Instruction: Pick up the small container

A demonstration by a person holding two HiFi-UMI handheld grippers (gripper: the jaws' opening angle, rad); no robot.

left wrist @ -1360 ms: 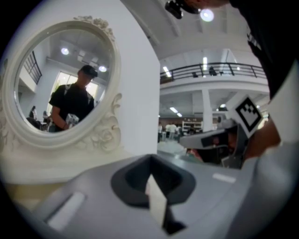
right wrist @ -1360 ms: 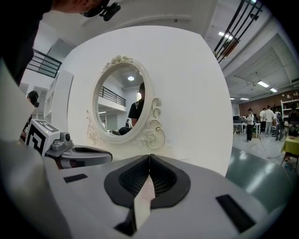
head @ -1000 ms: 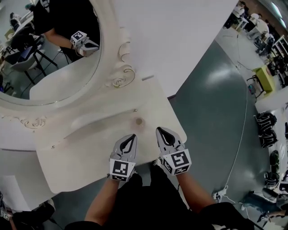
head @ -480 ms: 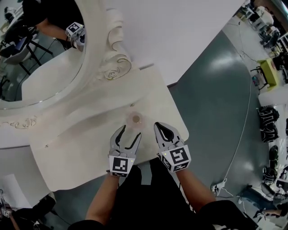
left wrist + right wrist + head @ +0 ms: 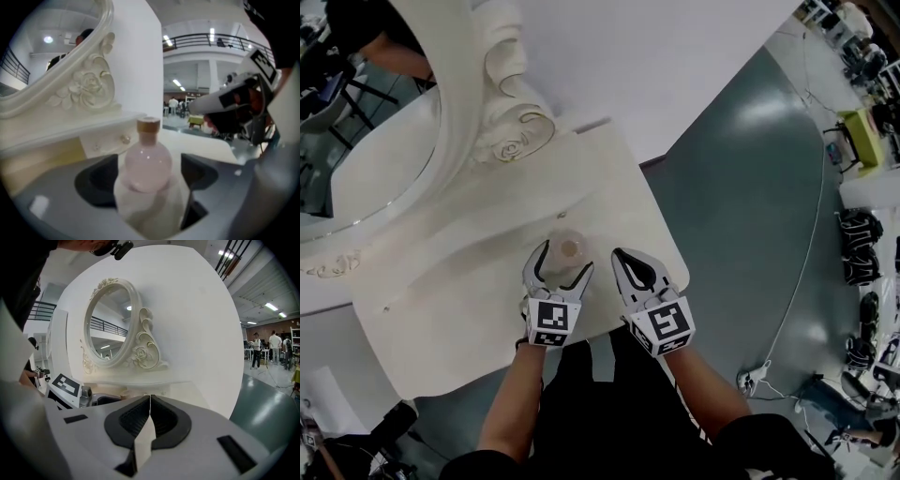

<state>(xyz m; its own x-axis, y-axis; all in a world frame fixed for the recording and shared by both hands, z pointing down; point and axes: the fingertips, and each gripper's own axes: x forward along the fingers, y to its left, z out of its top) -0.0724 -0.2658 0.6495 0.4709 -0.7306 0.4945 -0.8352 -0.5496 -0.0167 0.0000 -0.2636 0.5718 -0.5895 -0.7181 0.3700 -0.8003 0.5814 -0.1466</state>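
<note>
The small container is a round pale-pink bottle (image 5: 571, 248) with a tan cap, standing upright on the white vanity top (image 5: 478, 309). My left gripper (image 5: 565, 258) reaches around it, and its jaws are opening. In the left gripper view the bottle (image 5: 149, 161) stands between the two dark pads with a small gap on each side, so nothing presses on it. My right gripper (image 5: 620, 253) hovers just to the bottle's right, over the table's front edge. In its own view, the right gripper (image 5: 150, 401) has its jaws shut and holds nothing.
An ornate white oval mirror (image 5: 502, 122) rises at the back left of the vanity, against a white wall. A small drawer knob (image 5: 124, 139) sits on the raised shelf behind the bottle. Grey-green floor (image 5: 750, 197) drops away past the table's right edge.
Both grippers moved forward toward the bottle. The left jaws went from shut to wide apart and now flank the bottle. The right jaws stayed shut.
</note>
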